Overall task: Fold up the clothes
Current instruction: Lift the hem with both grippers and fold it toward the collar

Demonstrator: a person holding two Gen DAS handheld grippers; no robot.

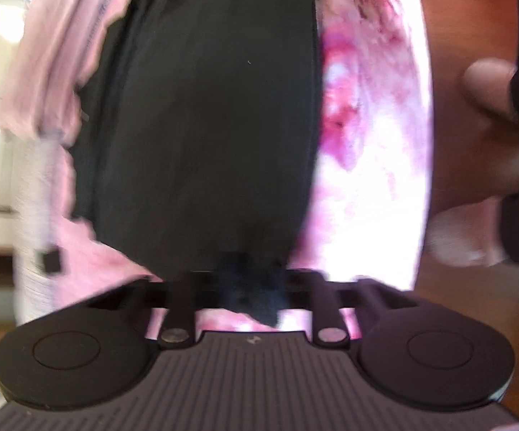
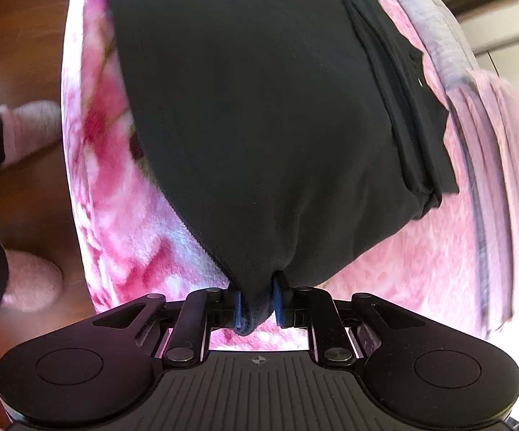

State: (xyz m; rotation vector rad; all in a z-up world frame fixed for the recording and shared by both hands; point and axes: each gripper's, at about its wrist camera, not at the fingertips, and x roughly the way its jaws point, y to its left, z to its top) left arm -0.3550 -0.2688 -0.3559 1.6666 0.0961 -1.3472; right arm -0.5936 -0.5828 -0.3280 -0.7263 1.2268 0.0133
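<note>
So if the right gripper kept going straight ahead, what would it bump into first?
Most likely the black garment itself: the right gripper is already shut on its near edge, and the cloth spreads out directly ahead. Under it lies the pink blanket, though depth is hard to judge here.

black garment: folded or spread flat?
Folded, at least partly: the black garment shows stacked layers along one edge on the pink blanket. Final fold count: cannot tell.

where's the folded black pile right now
In the right wrist view, the folded black pile lies right of centre on the pink blanket, partly under the black garment.
</note>
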